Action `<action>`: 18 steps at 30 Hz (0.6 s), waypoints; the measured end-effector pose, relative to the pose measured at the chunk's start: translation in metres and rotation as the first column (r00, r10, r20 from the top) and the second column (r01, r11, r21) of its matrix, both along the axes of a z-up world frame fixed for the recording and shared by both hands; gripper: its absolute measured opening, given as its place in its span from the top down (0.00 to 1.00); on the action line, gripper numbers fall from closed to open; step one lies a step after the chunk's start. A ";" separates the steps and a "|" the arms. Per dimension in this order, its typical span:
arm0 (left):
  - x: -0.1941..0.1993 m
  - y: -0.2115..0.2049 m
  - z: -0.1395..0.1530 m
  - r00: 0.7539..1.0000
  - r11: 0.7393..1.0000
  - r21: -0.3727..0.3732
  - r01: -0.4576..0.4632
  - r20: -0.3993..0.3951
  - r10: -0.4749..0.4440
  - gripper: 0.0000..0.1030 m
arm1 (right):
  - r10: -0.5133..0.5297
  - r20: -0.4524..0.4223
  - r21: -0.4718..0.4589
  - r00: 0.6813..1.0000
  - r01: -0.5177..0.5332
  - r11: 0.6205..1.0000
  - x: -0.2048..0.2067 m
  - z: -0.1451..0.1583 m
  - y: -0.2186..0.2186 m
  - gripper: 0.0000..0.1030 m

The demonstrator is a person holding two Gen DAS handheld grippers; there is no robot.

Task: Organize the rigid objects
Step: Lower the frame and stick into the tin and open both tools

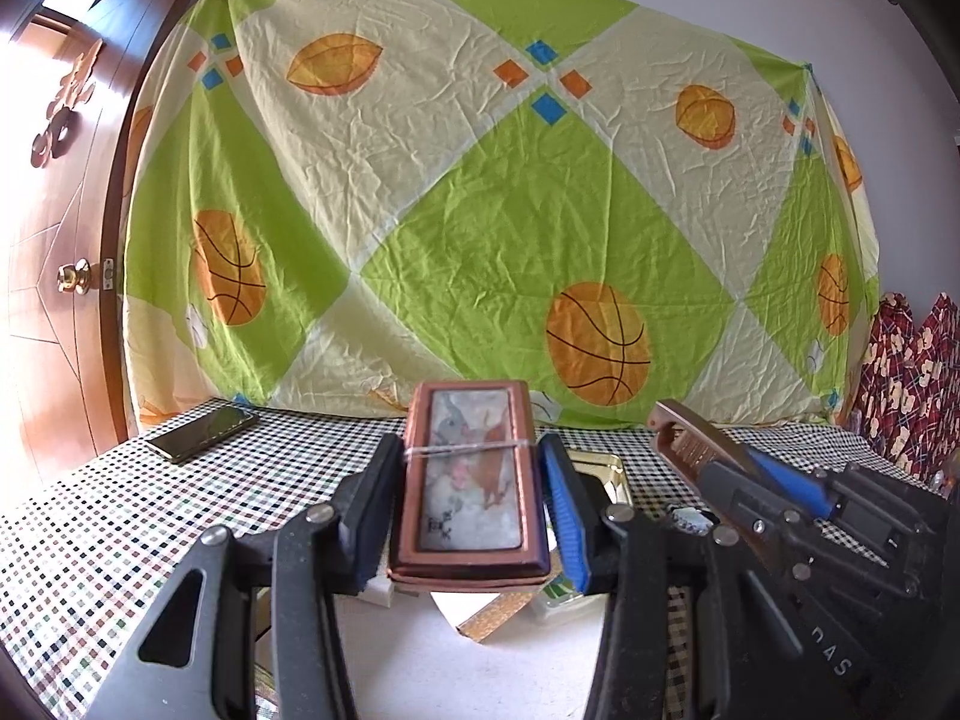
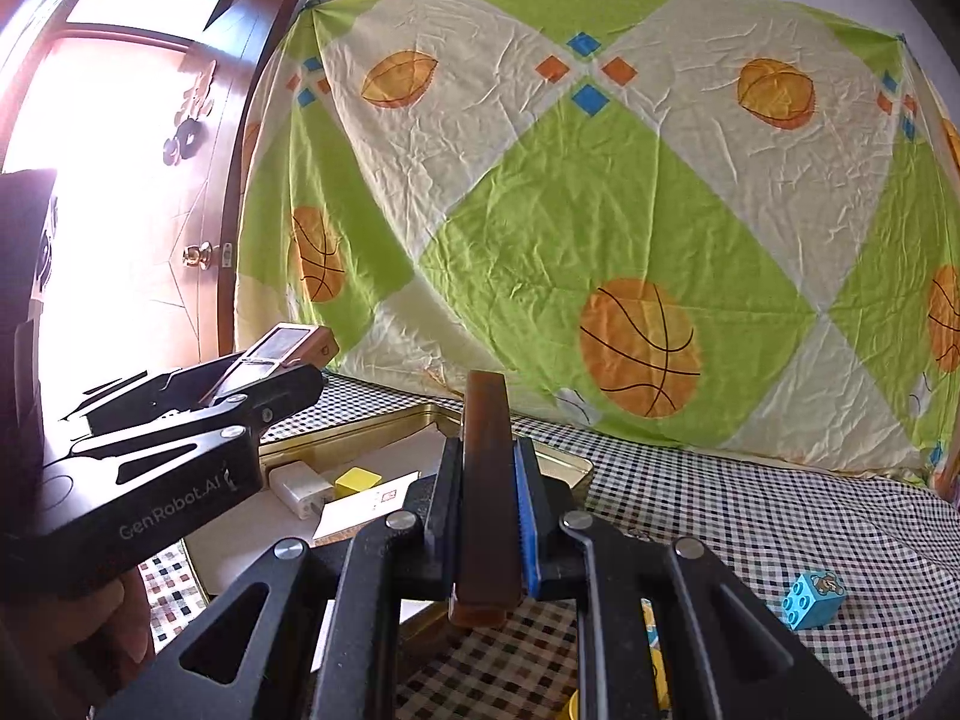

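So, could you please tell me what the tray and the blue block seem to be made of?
The tray looks like thin metal with a shiny gold finish: its rim gleams and mirrors the light. The blue block looks like hard moulded plastic: glossy, with round studs on top and a printed picture on one side.

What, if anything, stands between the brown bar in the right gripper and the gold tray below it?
Nothing visible does. The brown bar hangs over the gold tray's near corner, with only air between; the white block and yellow cube lie further left.

The left black two-finger gripper [image 1: 471, 480] points nearly level, its jaws clamped on the sides of a flat copper-framed picture case [image 1: 469, 483]. The right black gripper [image 2: 489, 516], beside it, pinches a slim brown bar [image 2: 487, 498] edge-on between nearly closed jaws.
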State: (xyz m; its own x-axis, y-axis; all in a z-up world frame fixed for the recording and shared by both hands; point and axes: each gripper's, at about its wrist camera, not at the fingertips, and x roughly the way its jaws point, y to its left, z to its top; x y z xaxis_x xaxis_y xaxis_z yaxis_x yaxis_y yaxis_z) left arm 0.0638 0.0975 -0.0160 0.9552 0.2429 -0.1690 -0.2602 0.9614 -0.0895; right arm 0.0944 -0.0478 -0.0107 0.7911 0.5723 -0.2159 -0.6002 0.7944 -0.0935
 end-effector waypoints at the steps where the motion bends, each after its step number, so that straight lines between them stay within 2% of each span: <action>1: 0.000 0.002 0.000 1.000 1.000 -0.002 -0.004 -0.003 0.004 0.55 | 0.003 -0.004 -0.002 1.000 -0.003 1.000 0.001 0.000 0.002 0.83; 10: 0.013 0.031 0.000 0.996 0.998 -0.064 0.013 -0.088 -0.018 0.55 | 0.015 -0.043 -0.027 0.999 -0.017 1.000 0.011 -0.003 0.018 0.83; 13: 0.021 0.034 -0.001 0.992 0.998 -0.064 0.023 -0.126 -0.031 0.55 | 0.014 -0.087 -0.032 0.996 -0.017 0.999 0.022 -0.003 0.024 0.83; 14: 0.024 0.034 -0.001 0.985 0.996 -0.080 0.026 -0.165 -0.039 0.55 | 0.013 -0.106 -0.034 0.994 -0.017 0.999 0.026 -0.003 0.026 0.83; 18: 0.034 0.036 -0.005 0.975 0.998 -0.060 0.025 -0.221 -0.037 0.55 | 0.002 -0.160 -0.042 0.987 -0.009 0.999 0.044 -0.002 0.035 0.83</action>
